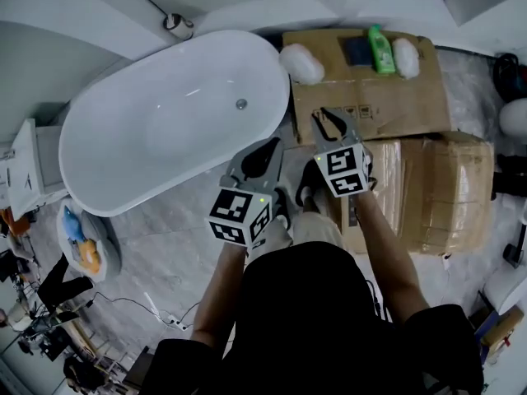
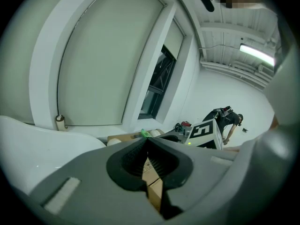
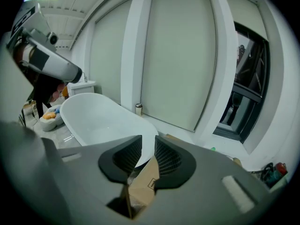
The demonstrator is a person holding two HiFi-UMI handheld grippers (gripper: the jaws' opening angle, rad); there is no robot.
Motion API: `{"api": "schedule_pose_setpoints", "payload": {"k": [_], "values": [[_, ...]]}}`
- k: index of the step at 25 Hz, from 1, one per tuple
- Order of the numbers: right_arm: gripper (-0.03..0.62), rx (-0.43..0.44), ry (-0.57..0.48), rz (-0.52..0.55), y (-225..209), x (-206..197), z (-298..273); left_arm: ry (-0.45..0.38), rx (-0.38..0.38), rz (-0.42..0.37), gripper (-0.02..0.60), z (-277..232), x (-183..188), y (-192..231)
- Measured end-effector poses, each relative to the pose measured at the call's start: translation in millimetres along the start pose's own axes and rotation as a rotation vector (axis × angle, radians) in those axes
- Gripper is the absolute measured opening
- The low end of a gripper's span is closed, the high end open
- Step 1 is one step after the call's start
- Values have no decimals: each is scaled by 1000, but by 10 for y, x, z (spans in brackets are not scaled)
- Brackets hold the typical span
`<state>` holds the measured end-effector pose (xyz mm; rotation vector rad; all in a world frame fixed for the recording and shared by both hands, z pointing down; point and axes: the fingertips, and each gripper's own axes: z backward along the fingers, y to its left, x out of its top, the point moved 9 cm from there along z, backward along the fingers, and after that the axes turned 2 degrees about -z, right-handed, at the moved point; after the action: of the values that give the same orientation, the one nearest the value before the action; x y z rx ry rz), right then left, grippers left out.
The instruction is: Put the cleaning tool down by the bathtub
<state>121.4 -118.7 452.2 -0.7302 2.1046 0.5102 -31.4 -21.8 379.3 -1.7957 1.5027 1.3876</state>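
The white bathtub (image 1: pixel 156 130) lies left of centre on the marble floor. On the flat cardboard (image 1: pixel 387 97) beyond it stand a green bottle (image 1: pixel 380 49) and two white fluffy pads (image 1: pixel 301 62); neither gripper touches them. My left gripper (image 1: pixel 272 145) hovers by the tub's near right rim, its tips together with nothing in them (image 2: pixel 147 142). Beside it, my right gripper (image 1: pixel 324 115) hangs over the cardboard's edge, its jaws apart and empty (image 3: pixel 148 142). The tub (image 3: pixel 98 118) shows beyond them in the right gripper view.
A large wrapped cardboard box (image 1: pixel 436 192) sits at the right. A round basin (image 1: pixel 82 241) with orange and blue items stands left of the tub, near a white cabinet (image 1: pixel 33 167). Cables trail on the floor at the lower left. A small can (image 1: pixel 177 25) sits behind the tub.
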Motion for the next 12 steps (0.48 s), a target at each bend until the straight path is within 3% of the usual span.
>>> {"api": "schedule_pose_setpoints", "payload": {"k": [12], "values": [[60, -77, -89, -19, 724, 221, 839, -68, -41, -5, -3, 687, -177, 49]]}}
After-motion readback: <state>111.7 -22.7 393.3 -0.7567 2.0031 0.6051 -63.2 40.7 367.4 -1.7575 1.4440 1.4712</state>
